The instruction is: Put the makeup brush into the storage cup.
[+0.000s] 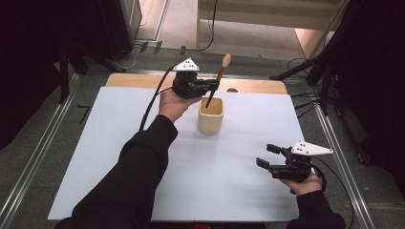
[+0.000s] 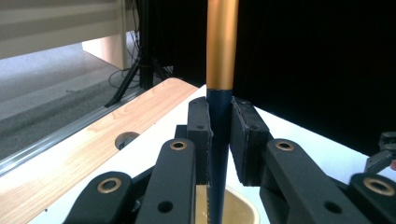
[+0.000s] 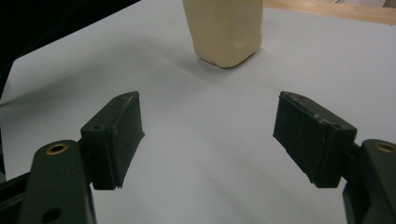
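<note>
A brush [image 1: 218, 76] with a dark handle, a gold ferrule and a pale tip is held nearly upright over a cream cup [image 1: 210, 116] in the middle of the white sheet. My left gripper [image 1: 213, 86] is shut on the brush's dark handle, and the handle's lower end dips into the cup's mouth. In the left gripper view the brush [image 2: 220, 116] runs up between the pads, with the cup's rim [image 2: 243, 199] just below. My right gripper [image 1: 265, 155] stands open near the table's front right with nothing between its jaws; ahead of it sits the cup [image 3: 223, 29].
The white sheet [image 1: 119, 157] covers most of a wooden table [image 1: 253, 86], whose far strip has a round hole [image 1: 232, 89]. Metal rails run along both sides. Dark stands and cables crowd the floor at the back and right.
</note>
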The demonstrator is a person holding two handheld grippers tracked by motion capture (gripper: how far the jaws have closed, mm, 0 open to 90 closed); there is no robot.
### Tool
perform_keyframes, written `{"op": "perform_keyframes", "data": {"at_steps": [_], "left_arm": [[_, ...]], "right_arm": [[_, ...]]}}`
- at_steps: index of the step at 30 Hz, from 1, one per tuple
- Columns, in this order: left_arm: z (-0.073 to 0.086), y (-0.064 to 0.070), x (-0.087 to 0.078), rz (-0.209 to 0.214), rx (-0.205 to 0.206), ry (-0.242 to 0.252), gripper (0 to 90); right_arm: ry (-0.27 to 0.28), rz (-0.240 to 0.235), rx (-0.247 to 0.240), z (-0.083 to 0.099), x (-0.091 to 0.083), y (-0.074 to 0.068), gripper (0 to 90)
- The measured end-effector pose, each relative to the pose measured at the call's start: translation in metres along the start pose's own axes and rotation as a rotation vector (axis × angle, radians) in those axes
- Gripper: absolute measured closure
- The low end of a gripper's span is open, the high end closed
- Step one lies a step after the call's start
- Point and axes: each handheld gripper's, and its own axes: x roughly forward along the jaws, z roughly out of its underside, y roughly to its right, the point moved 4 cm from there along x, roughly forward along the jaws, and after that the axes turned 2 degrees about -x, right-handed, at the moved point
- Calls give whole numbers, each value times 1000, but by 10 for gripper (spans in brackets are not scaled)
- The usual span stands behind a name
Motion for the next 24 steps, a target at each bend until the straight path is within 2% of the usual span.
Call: {"op": "perform_keyframes", "data": {"at_steps": [5, 12, 15, 24], "left_arm": [[5, -2, 4, -3, -8, 2, 799], [12, -4, 9, -3, -11, -25, 799], [15, -6, 9, -6, -18, -8, 799], [26, -10, 6, -11, -27, -26, 799]], "right_arm": [[-2, 0, -2, 0, -1, 0, 246], [1, -4, -5, 0, -1, -1, 246], [-2, -4, -4, 0, -1, -1, 246], [-1, -2, -9, 0, 0, 0, 246]]}}
